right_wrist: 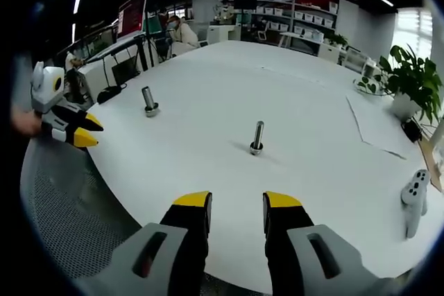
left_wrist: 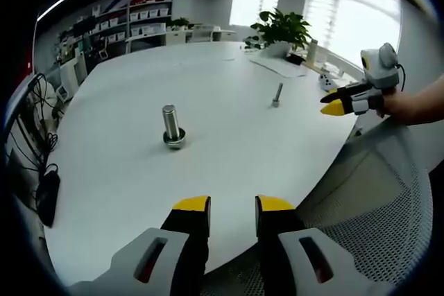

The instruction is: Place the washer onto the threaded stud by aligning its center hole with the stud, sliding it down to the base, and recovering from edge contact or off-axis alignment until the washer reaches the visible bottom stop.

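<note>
A thick threaded stud (left_wrist: 171,122) stands upright on the white table (left_wrist: 229,150), with a wider metal ring (left_wrist: 174,141) around its foot. I cannot tell whether that ring is a washer or the stud's own base. A thinner stud (left_wrist: 277,93) stands farther right. In the right gripper view the thin stud (right_wrist: 257,136) is ahead of me and the thick stud (right_wrist: 148,98) is farther left. My left gripper (left_wrist: 232,206) is open over the near table edge, nothing between its jaws. My right gripper (right_wrist: 237,202) is open too and holds nothing. Each gripper also shows from the side: right gripper (left_wrist: 341,102), left gripper (right_wrist: 78,129).
A mesh chair seat (left_wrist: 374,199) lies below the table's near edge. A potted plant (left_wrist: 283,29), papers (left_wrist: 277,66) and small items stand at the far side. A white controller (right_wrist: 413,202) lies near the right edge. Cables and a black adapter (left_wrist: 47,195) hang at the left.
</note>
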